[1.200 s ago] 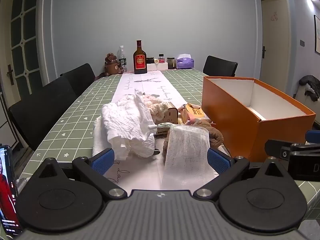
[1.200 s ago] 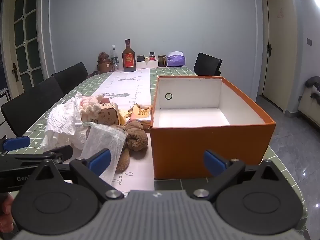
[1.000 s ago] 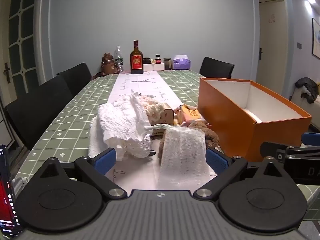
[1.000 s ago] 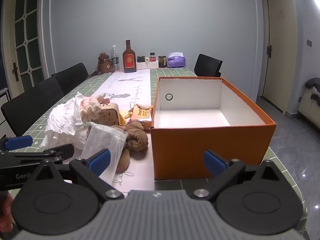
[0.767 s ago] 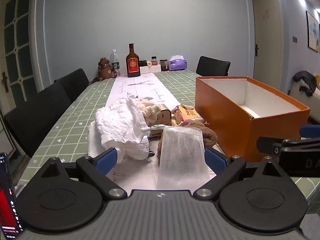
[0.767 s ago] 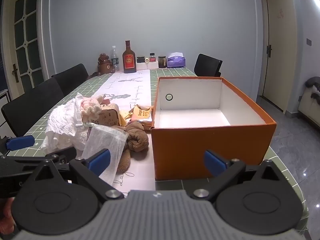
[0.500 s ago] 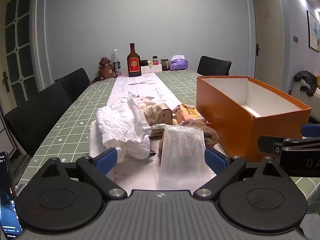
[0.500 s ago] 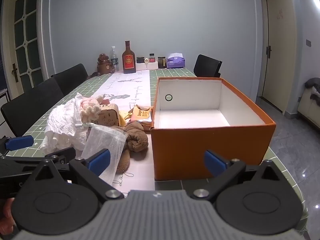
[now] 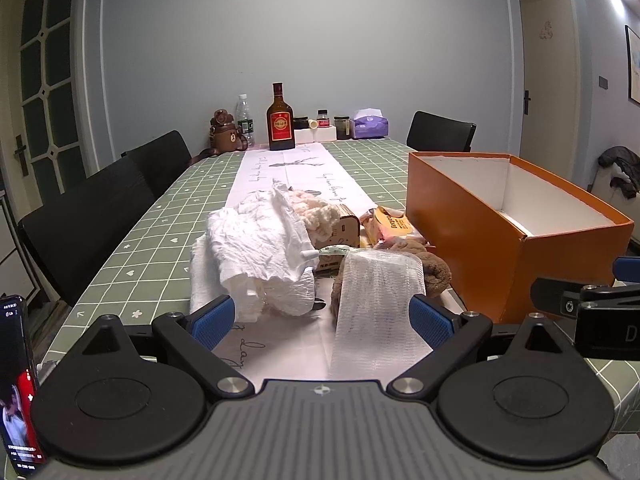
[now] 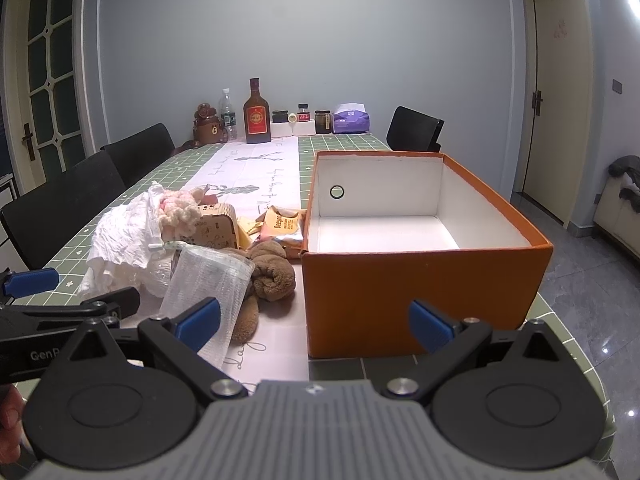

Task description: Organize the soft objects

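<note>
Left wrist view: the left gripper (image 9: 320, 322) has its jaws spread wide and grips nothing. Between the jaws and just ahead of them lies a translucent mesh bag (image 9: 376, 304), draped over a brown plush toy (image 9: 434, 270). Ahead of the left jaw sits a crumpled white cloth (image 9: 260, 256), touching the mesh bag's far left corner. Beyond the cloth lie a cream knitted item (image 9: 316, 210) and a wooden box (image 9: 346, 230), with an orange snack packet (image 9: 390, 224) to their right. All rest on the desk (image 9: 160, 232), on or beside a white runner (image 9: 288, 172). To the right of the right jaw stands an orange box (image 9: 480, 240), open at the top, its white interior holding nothing visible. Further right, part of the right gripper (image 9: 588, 308) enters the view.

Right wrist view: the right gripper (image 10: 316, 322) also has its jaws fully apart and grips nothing. The near wall of the orange box (image 10: 420, 284) stands directly ahead, between the jaws. The mesh bag (image 10: 208, 276) lies just ahead of the left jaw, over the brown plush toy (image 10: 272, 268), which touches the box's near left corner area. The white cloth (image 10: 124, 240) lies further left. The left gripper's fingers (image 10: 32, 282) show at the left edge.

At the far end of the desk stand a brown bottle (image 9: 280, 122) and a tissue box (image 9: 370, 124). A phone (image 9: 18, 380) shows at the lower left edge.
</note>
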{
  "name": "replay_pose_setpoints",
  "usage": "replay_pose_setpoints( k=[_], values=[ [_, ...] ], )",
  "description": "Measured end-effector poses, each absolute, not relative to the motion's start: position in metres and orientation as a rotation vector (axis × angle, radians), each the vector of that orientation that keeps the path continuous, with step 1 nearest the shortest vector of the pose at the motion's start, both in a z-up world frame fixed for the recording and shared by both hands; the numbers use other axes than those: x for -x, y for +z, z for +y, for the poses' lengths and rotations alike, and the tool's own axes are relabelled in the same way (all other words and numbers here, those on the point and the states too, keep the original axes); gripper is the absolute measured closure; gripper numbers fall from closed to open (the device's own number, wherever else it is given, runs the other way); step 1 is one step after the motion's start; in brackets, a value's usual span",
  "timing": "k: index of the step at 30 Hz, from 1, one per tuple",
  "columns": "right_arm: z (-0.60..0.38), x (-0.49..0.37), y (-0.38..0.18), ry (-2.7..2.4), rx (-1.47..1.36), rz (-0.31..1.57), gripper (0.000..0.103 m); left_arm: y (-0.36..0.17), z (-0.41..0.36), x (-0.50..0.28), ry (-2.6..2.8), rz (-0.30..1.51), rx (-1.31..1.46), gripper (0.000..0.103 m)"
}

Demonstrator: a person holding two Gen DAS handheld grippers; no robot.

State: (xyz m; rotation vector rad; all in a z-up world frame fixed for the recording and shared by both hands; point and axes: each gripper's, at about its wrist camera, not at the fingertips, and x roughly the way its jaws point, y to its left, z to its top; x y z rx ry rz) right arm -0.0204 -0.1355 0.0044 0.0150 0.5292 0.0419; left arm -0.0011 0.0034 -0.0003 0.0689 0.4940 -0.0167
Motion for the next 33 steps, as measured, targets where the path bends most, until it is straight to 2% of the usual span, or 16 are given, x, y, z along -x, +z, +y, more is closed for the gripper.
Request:
replay_pose_setpoints(
  k=[33],
  values=[
    [-0.1341,0.0167,0.0020,0.048,-0.006,0.539,0.004,-0.0014,0.0045,-0.0022,-0.020,0.504,-0.060,0.000]
  ],
)
